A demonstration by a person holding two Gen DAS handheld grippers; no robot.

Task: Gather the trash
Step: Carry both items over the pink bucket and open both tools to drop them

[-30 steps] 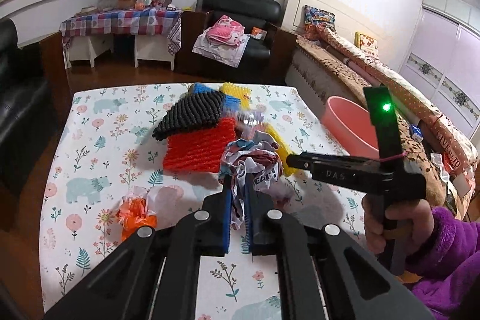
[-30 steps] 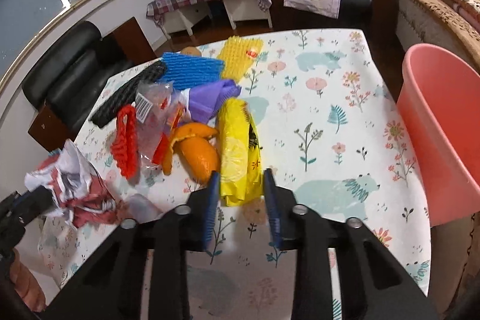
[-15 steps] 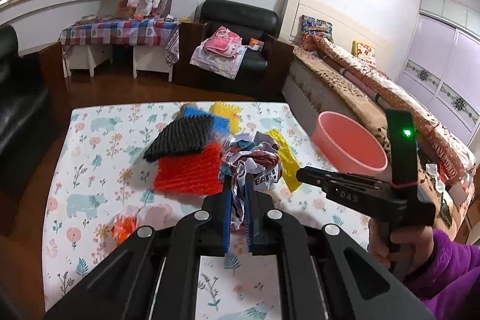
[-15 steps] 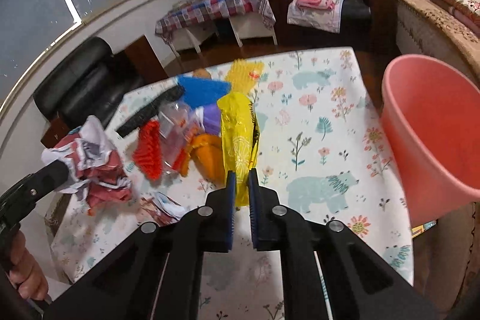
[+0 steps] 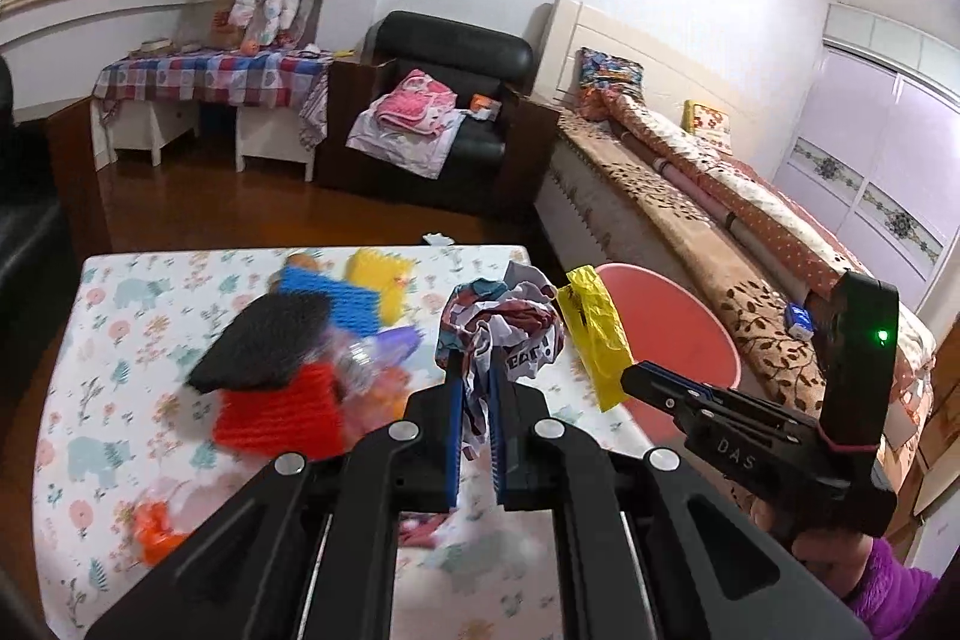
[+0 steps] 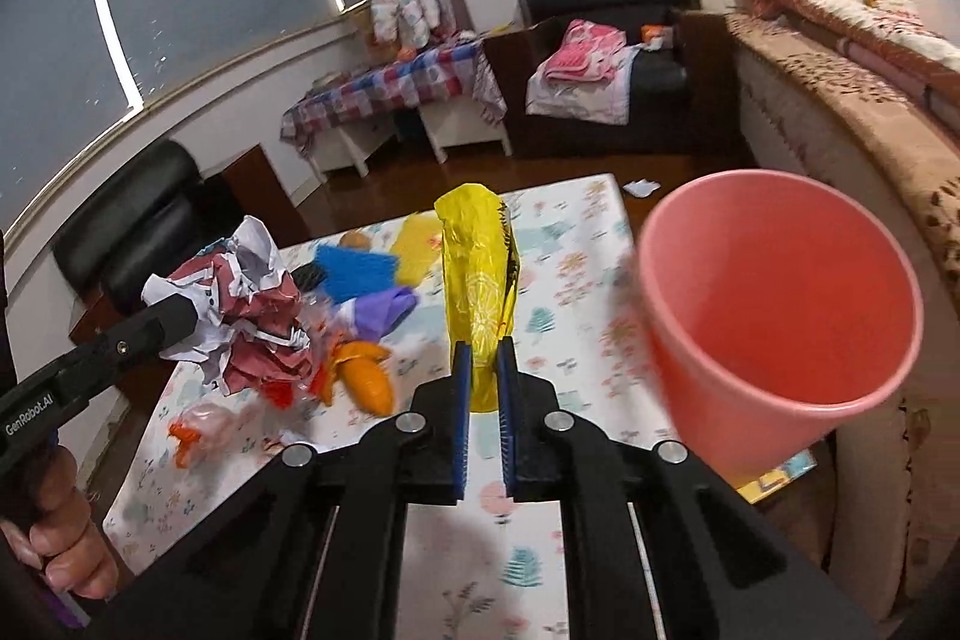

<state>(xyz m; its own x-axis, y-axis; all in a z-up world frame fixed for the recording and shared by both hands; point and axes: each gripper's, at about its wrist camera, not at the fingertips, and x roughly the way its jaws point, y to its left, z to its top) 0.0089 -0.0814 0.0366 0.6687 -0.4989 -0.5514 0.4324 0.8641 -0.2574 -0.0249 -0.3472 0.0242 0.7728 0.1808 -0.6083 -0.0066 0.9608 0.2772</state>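
Observation:
My left gripper (image 5: 475, 388) is shut on a crumpled red-and-white wrapper (image 5: 504, 325), held above the table; the wrapper also shows in the right wrist view (image 6: 240, 310). My right gripper (image 6: 483, 370) is shut on a yellow plastic bag (image 6: 480, 268), held upright in the air left of the pink bin (image 6: 780, 304). In the left wrist view the yellow bag (image 5: 594, 328) hangs from the right gripper in front of the pink bin (image 5: 672, 334).
On the floral table (image 6: 564, 256) lie blue (image 5: 330, 292), yellow, black (image 5: 264, 340) and red (image 5: 276, 412) foam nets, a purple wrapper (image 6: 384, 310), orange peel (image 6: 366, 376) and a small orange scrap (image 5: 153, 520). A bed (image 5: 720, 220) runs along the right.
Both grippers have risen from the table with their loads. The right gripper closed on the yellow bag and carried it up toward the pink bin.

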